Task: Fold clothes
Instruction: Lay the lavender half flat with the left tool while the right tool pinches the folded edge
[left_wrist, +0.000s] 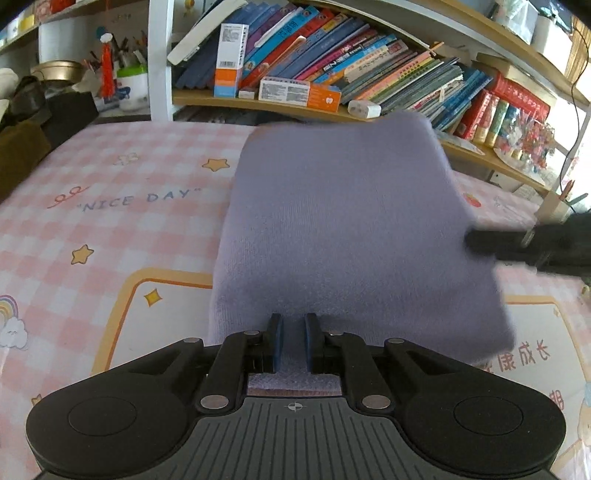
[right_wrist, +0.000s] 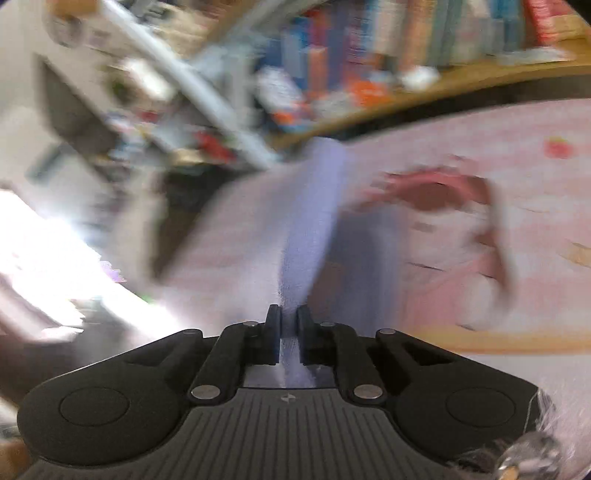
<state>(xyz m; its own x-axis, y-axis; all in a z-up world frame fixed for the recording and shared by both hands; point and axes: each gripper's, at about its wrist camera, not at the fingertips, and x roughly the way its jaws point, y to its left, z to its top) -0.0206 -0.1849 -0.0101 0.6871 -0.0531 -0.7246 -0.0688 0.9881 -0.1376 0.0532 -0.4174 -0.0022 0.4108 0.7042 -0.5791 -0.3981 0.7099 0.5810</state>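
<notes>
Lavender garment (left_wrist: 343, 229): folded, on pink checked surface (left_wrist: 122, 206). Left gripper (left_wrist: 293, 341) fingers clamped on its near edge; right gripper (right_wrist: 289, 334) likewise, seemingly, through blur. I lift both evenly, keeping edges aligned.

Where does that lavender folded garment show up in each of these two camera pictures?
Left wrist view: the lavender garment fills the centre, on the pink checked cover, its near edge clamped in the left tongs.
Right wrist view: blurred; the garment shows as a narrow strip running up from the right tongs, which pinch it.
Shared landmark: the wooden shelf of books at the back.
</notes>
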